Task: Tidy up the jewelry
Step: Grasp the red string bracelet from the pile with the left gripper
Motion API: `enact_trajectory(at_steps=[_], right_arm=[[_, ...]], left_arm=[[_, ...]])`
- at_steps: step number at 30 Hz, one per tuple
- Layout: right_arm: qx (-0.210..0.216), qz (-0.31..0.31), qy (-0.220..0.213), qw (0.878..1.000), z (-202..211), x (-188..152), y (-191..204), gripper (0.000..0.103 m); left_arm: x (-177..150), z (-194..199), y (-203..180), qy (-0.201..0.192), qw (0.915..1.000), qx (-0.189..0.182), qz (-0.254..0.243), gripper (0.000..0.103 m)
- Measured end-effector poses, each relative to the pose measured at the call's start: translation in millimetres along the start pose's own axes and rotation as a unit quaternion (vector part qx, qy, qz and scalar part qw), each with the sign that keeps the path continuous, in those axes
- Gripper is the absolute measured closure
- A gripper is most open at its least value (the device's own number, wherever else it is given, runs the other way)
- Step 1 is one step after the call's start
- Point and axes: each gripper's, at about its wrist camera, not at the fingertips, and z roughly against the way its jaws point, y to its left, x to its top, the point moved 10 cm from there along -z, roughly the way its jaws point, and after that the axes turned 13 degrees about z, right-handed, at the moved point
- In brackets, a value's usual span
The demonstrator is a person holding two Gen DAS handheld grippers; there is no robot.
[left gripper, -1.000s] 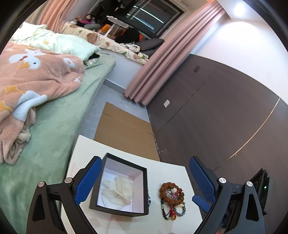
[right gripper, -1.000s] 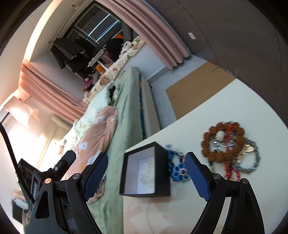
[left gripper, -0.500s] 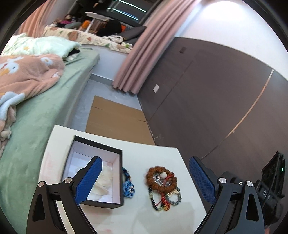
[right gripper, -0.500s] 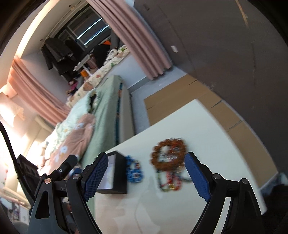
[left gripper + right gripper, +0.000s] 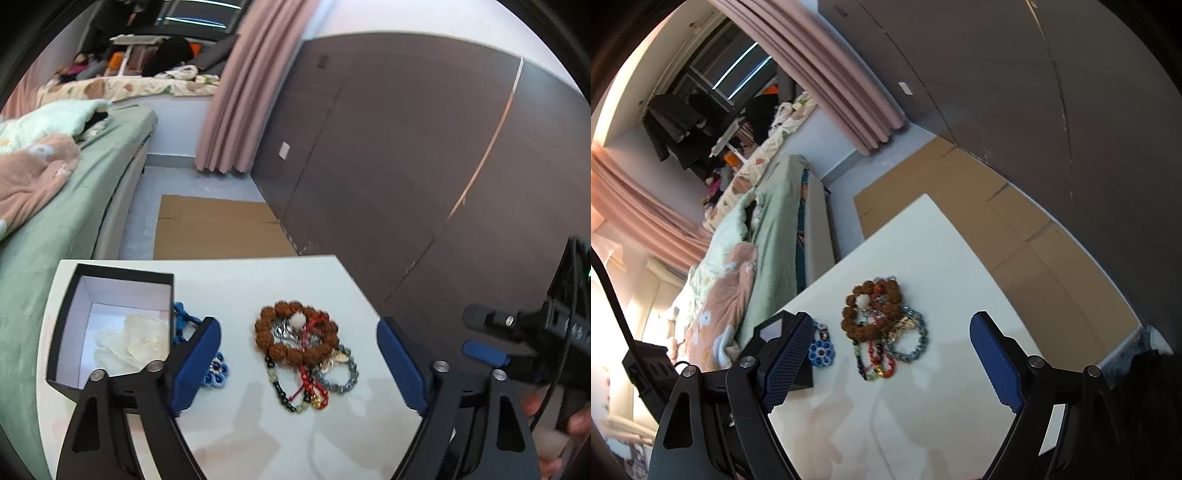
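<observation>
A pile of bracelets (image 5: 299,350) lies on the white table (image 5: 258,435): a brown bead bracelet on top, with grey, green and red strands under it. The pile also shows in the right wrist view (image 5: 881,325). A blue flower bracelet (image 5: 216,371) lies beside an open black box (image 5: 110,332) with a white lining and pale paper inside. In the right wrist view the blue bracelet (image 5: 822,350) shows and the box (image 5: 775,328) is mostly hidden behind a finger. My left gripper (image 5: 299,369) is open, above the pile. My right gripper (image 5: 886,356) is open, above the pile.
A bed with green sheet and pink blanket (image 5: 44,192) runs along the table's left side. A dark wood wall (image 5: 406,166) stands to the right. Flat cardboard (image 5: 218,229) lies on the floor beyond the table. The right gripper's body (image 5: 535,332) shows at the left view's right edge.
Both views have swung from the box toward the bracelet pile, which now sits between each gripper's fingers. Both grippers stay open. Nothing on the table has moved.
</observation>
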Motion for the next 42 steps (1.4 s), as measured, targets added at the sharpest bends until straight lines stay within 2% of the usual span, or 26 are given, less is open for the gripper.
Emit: enact_trajectory(at_steps=[2,6,12,17,18,20,21,24,25,27,28,29,33,42], right_arm=[[-0.004,-0.004,0.007,1.0,-0.9,-1.5,-5.2,0.016],[-0.002,-0.009,0.014,1.0,-0.5,-4.1,-10.7,0.016],[-0.001,-0.017,0.025,1.0,-2.0,-7.6,-15.5,0.016],[-0.006,-0.025,0.034,0.999,-4.5,-11.5,-20.3,0.016],[-0.01,-0.024,0.037,0.999,-5.3,-12.9,-20.9,0.016],[-0.014,-0.024,0.043,0.999,-7.6,-15.0,-22.6,0.016],[-0.014,-0.026,0.045,0.999,-8.7,-15.6,-23.0,0.016],[-0.012,-0.027,0.045,0.999,-9.2,-15.7,-23.0,0.016],[-0.012,-0.027,0.046,0.999,-9.5,-15.9,-23.2,0.016],[-0.012,-0.027,0.047,0.998,-10.5,-16.8,-23.1,0.016],[-0.011,-0.027,0.049,0.998,-11.4,-16.1,-23.5,0.016],[-0.011,-0.026,0.051,0.998,-12.4,-16.7,-23.1,0.016],[-0.012,-0.021,0.057,0.998,-17.5,-18.0,-20.2,0.016],[0.002,-0.027,0.074,0.997,-36.8,-25.1,-7.8,0.016]], left_arm=[[-7.8,-7.6,2.1,0.013,0.9997,0.016,-0.009,0.024],[-18.1,-20.7,10.3,0.031,0.9986,0.042,-0.005,0.026],[-33.2,-34.4,3.9,0.048,0.9978,0.043,-0.015,0.026],[-55.0,-54.1,-0.3,0.075,0.9946,0.06,-0.04,0.029],[-60.7,-59.1,-0.2,0.083,0.9934,0.065,-0.046,0.031],[-71.0,-68.6,0.9,0.096,0.9907,0.078,-0.056,0.049],[-73.6,-71.5,1.4,0.1,0.9902,0.08,-0.056,0.052],[-77.7,-76.0,-2.1,0.099,0.9908,0.073,-0.056,0.056],[-77.9,-76.5,-4.1,0.096,0.9912,0.07,-0.059,0.06],[-80.2,-79.0,-7.4,0.096,0.9911,0.065,-0.065,0.076],[-82.2,-81.9,-7.2,0.101,0.9905,0.065,-0.066,0.087],[-84.1,-84.6,-6.1,0.107,0.9899,0.067,-0.065,0.093],[-76.4,-77.7,-3.1,0.103,0.9921,0.055,-0.045,0.096],[-30.0,-24.4,-12.8,0.051,0.9986,-0.007,-0.008,0.096]])
